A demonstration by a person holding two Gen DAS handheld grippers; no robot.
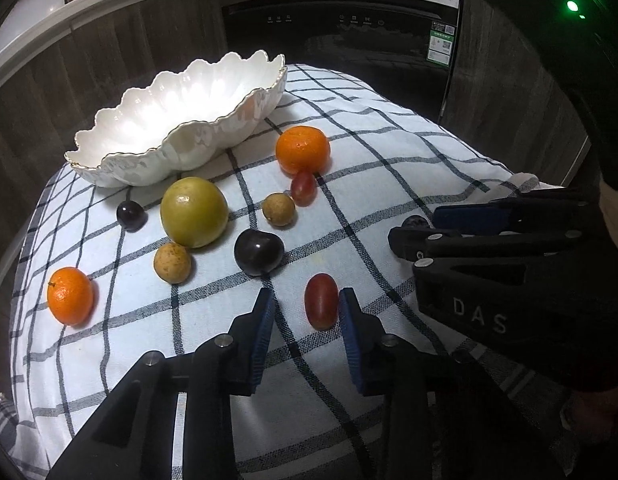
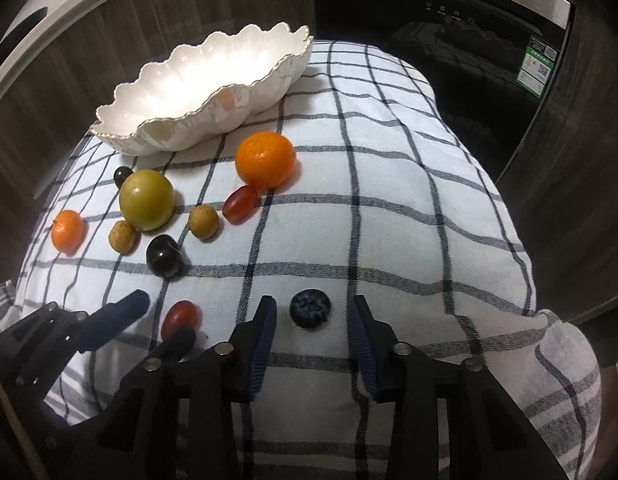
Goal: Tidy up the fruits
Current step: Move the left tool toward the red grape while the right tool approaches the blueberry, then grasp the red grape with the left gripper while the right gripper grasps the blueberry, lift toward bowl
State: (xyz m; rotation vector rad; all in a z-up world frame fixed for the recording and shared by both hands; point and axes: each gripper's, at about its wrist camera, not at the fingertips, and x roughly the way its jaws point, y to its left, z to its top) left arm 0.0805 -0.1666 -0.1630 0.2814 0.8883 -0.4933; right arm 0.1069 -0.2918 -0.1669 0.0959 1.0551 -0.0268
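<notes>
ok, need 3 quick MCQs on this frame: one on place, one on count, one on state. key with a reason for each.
1. Where does the blueberry lie?
A. in the bowl
B. on the cloth between the right gripper's fingers
C. against the green fruit

2. How many oranges are on the checked cloth?
A. one
B. two
C. three

3. What state is the white bowl in?
A. empty
B. holding one orange
C. tipped over

Key:
1. B: in the right wrist view it sits on the cloth in the gap of the open right gripper, touching neither finger.
2. B: one orange lies near the bowl, another orange at the cloth's left edge.
3. A: its inside shows bare white, and it stands upright.
</notes>
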